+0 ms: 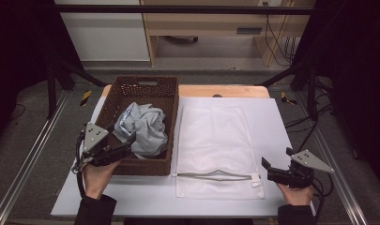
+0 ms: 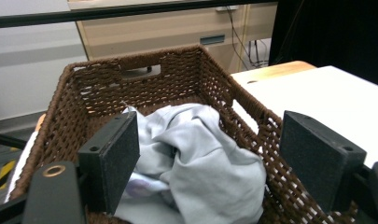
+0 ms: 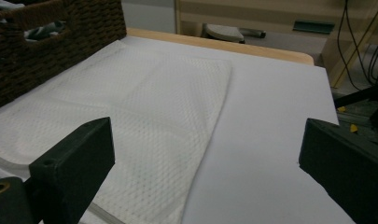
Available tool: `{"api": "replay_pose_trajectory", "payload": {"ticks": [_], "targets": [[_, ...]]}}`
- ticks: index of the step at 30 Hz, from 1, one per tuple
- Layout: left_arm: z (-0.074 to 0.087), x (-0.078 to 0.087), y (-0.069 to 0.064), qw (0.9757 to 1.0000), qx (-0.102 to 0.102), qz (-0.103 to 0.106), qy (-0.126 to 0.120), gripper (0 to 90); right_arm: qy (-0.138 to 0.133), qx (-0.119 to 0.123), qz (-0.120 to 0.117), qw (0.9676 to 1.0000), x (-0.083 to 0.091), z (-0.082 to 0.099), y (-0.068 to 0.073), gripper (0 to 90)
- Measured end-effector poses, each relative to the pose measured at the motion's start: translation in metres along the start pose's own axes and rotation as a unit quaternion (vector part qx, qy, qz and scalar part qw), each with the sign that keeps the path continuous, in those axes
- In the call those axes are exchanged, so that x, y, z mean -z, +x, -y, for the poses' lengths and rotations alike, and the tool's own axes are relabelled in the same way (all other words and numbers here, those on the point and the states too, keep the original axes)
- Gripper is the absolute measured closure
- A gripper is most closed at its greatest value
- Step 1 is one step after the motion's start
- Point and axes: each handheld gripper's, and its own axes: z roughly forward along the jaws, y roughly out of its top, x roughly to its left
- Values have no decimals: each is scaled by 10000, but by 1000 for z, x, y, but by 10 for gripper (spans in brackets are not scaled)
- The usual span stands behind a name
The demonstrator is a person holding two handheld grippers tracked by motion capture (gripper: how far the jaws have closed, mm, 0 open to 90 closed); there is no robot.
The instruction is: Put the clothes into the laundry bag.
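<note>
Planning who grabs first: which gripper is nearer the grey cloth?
Left. The left gripper sits at the grey cloth; the right gripper is beyond the mesh bag.

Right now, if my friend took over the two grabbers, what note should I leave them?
Left gripper: open, at the near edge of the brown basket, holding nothing.
Right gripper: open, beside the mesh bag's near right corner, holding nothing.
Grey cloth: crumpled inside the basket.
Mesh bag: flat on the white table, right of the basket, with its zipper at the near end.
Done: nothing moved that I can see.
Left: probably lift the cloth out and put it into the bag.
</note>
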Motion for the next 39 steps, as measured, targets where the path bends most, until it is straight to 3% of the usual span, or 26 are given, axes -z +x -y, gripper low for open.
{"api": "replay_pose_trajectory", "payload": {"ticks": [7,13,19,23,30,33,39], "targets": [[-20,-8,4,9999,-123,-121,-3,199,45,100,-57,9999,-3,-3,8,35],[-34,-32,7,9993,-235,-166,230,194,136,123,-81,9998,-7,-1,9,35],[-47,-54,8,9988,-320,-241,299,193,131,93,-48,9999,-7,0,6,35],[-46,-70,9,9987,-350,-151,346,193,167,71,-26,9998,-8,1,5,35],[-36,-94,12,9972,-319,-198,643,193,150,42,6,9999,-6,1,2,34],[-32,-104,11,9956,-474,-231,781,194,161,36,16,9999,-7,2,1,34],[-22,-120,12,9918,-409,-212,1195,215,163,38,37,9999,-7,3,0,32]]}}
